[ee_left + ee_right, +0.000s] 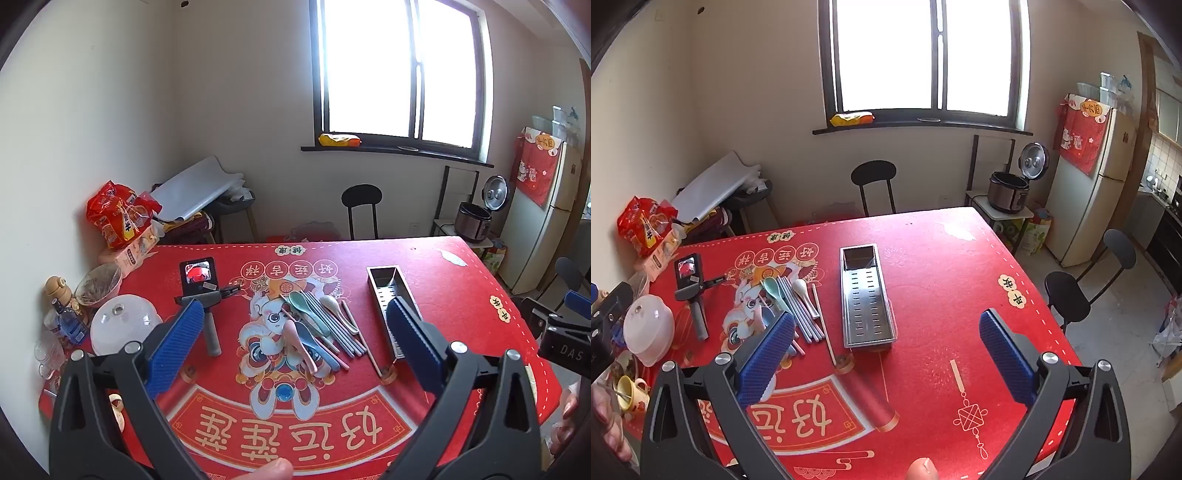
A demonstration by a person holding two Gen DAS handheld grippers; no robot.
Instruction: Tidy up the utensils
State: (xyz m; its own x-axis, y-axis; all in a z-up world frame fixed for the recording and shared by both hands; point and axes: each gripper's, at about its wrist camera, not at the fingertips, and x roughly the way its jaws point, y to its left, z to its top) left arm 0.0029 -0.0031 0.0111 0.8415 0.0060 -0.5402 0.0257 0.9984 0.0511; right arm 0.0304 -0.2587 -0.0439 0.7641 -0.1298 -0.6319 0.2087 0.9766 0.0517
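Steel perforated tray beside pastel plastic utensils.

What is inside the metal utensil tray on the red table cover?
The metal tray shows only its perforated bottom and holds no utensils. Its far, darker compartment is too shadowed to judge.

The tablecloth is bright red with gold and white festive characters and a cartoon lion-dance figure. On it lie pastel utensils in mint green, pale blue, pink and cream, and at their three o'clock a silvery, slot-perforated steel tray.
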